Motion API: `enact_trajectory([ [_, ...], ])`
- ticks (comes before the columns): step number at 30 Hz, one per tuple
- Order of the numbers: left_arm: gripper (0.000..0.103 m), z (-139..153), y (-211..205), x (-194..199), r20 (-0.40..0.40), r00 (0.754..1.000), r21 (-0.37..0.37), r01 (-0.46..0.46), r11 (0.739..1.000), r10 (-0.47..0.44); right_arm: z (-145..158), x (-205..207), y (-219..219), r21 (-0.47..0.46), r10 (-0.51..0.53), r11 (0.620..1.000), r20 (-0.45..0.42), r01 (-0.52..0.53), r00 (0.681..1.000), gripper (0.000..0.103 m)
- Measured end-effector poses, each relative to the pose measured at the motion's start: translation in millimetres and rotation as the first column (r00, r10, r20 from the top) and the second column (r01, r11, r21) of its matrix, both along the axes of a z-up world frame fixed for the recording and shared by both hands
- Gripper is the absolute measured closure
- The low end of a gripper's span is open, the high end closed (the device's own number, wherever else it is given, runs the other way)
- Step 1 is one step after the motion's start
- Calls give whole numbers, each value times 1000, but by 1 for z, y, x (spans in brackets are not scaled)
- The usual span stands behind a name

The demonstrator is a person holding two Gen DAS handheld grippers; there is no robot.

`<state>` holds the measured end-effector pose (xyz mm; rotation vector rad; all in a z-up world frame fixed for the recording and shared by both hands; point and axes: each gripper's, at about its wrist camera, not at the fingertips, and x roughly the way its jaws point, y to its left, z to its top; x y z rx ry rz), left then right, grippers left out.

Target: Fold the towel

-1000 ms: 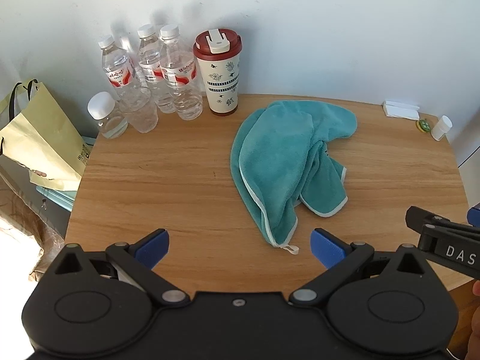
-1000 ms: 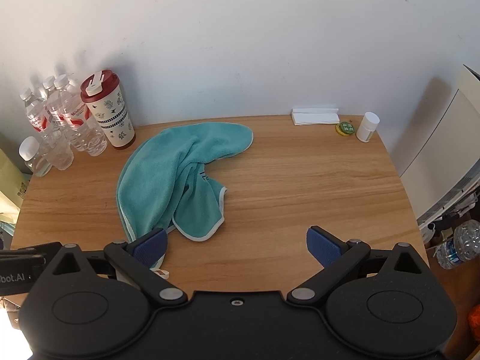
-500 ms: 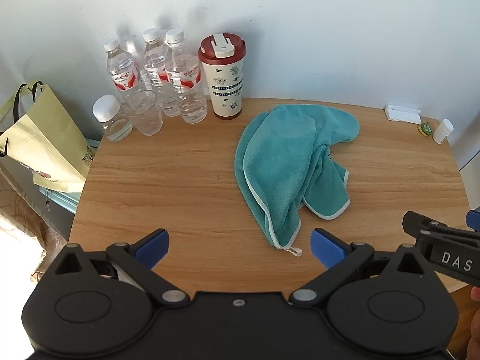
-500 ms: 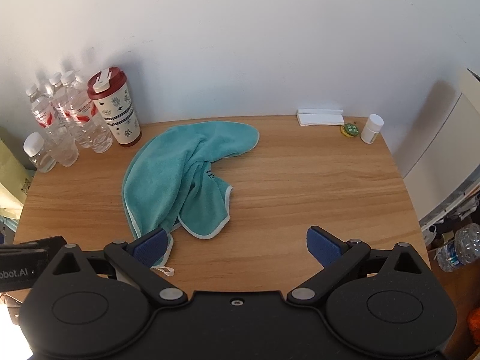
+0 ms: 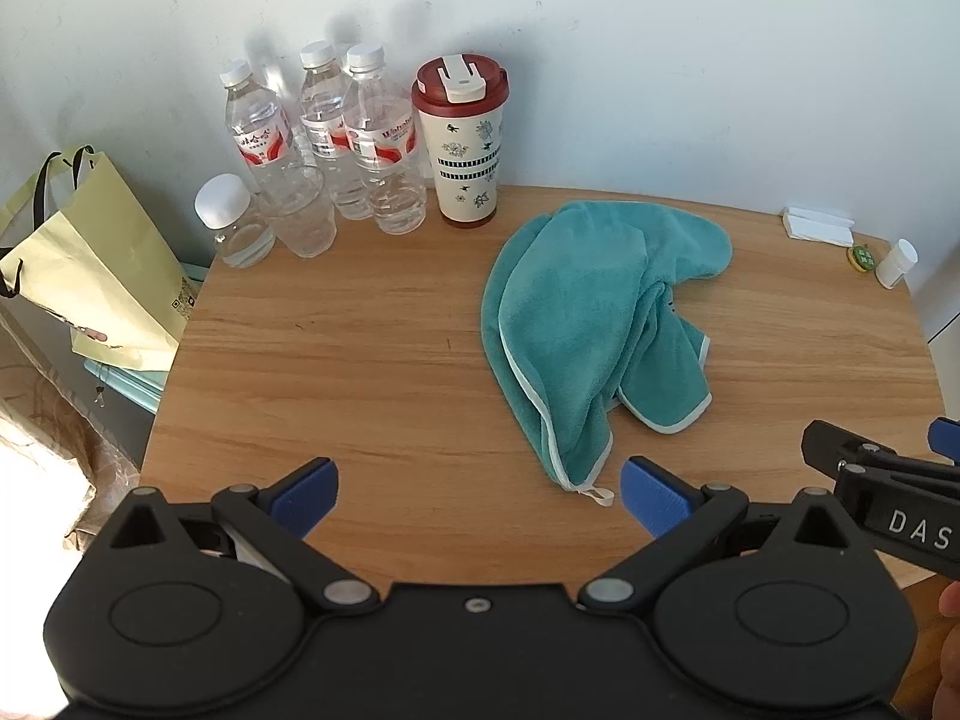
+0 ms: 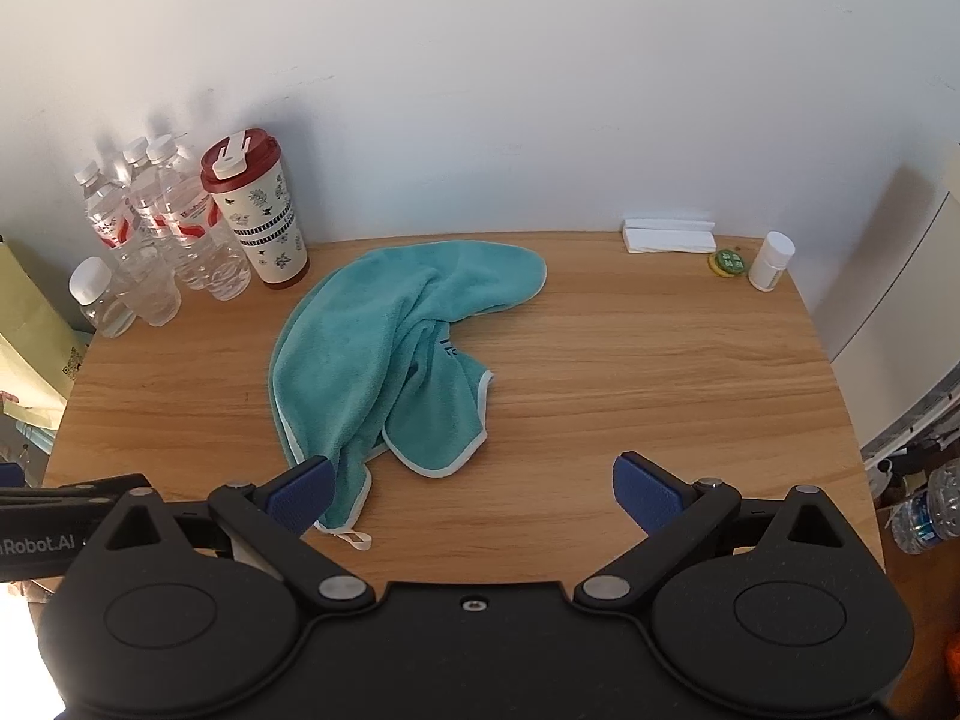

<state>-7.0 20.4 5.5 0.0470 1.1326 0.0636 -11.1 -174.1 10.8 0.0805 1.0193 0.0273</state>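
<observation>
One wooden table fills most of both views, w/ a white wall behind it. Next biggest is the teal towel, lying crumpled in a loose heap near the table's middle, a bit toward the back; pale trim runs along its edges and a small white loop sticks out at its near tip.

Both tools sit at the near edge, above the table, touching nothing. Left gripper has its blue pads spread wide, nothing between them; the towel's near tip lies just inside its right pad. Right gripper is likewise spread wide and empty; its left pad overlaps the towel's near end in view, but I can't tell whether it touches the cloth.

Off the table's left side hangs a yellow paper bag w/ black handles. At the back left corner stand a cream tumbler w/ a dark red lid, then three water bottles w/ red labels, a clear glass and a small white-capped jar, all close together. At the back right: a flat white packet, a small white pill bottle, and btwn them a tiny green-and-yellow round thing.
</observation>
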Motion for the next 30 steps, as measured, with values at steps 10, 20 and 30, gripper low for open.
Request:
enact_trajectory([
  [10,0,-5,1,0,-23,1000,4,-13,1000,13,-2,0,1,-1,18,1000,-16,-18,1000,2],
  [20,0,-9,0,2,-32,999,0,-2,1000,2,-4,0,-4,0,-4,1000,-18,4,1000,4],
  [30,0,-11,-1,6,-33,999,-11,3,1000,-4,-4,2,-13,6,-28,1000,-17,28,999,4],
])
